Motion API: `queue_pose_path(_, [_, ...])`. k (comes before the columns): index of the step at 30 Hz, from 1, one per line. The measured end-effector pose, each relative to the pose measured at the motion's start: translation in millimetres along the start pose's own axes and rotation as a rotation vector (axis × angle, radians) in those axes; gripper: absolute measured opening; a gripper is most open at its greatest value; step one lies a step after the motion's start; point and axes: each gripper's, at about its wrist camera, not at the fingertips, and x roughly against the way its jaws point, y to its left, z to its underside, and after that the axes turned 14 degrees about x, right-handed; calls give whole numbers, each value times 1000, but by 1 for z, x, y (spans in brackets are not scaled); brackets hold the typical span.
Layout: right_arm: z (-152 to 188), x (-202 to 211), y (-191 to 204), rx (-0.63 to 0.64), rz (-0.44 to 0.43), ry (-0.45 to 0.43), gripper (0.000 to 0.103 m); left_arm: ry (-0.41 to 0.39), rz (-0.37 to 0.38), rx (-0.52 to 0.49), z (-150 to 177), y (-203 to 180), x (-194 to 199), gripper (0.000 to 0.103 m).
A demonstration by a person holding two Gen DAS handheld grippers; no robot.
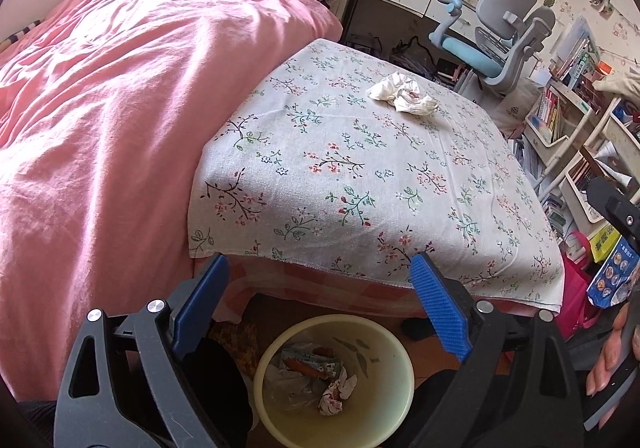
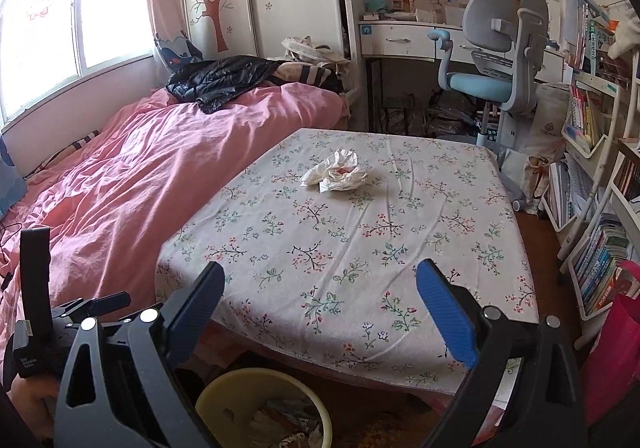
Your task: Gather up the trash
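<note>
A crumpled white tissue (image 1: 403, 93) with a reddish stain lies on the far part of the floral tablecloth (image 1: 360, 176); it also shows in the right wrist view (image 2: 335, 171). A pale yellow trash bin (image 1: 335, 380) stands on the floor under the table's near edge and holds wrappers and crumpled paper; its rim shows in the right wrist view (image 2: 224, 388). My left gripper (image 1: 320, 284) is open and empty, above the bin. My right gripper (image 2: 320, 288) is open and empty, over the table's near edge, well short of the tissue.
A bed with a pink duvet (image 1: 120, 108) runs along the table's left side, with a black jacket (image 2: 224, 82) on it. A grey-blue desk chair (image 2: 496, 60) and a desk stand beyond the table. Bookshelves (image 2: 592, 208) and a pink bag (image 2: 612, 348) line the right.
</note>
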Motion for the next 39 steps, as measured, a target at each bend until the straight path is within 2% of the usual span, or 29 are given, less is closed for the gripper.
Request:
queue_pose_path(27, [1, -3, 4, 13, -4, 8, 93, -36, 13, -51, 1, -9, 3, 90])
queue_pose_path(39, [0, -3, 5, 16, -5, 9, 93, -27, 27, -64, 3, -11, 2, 90])
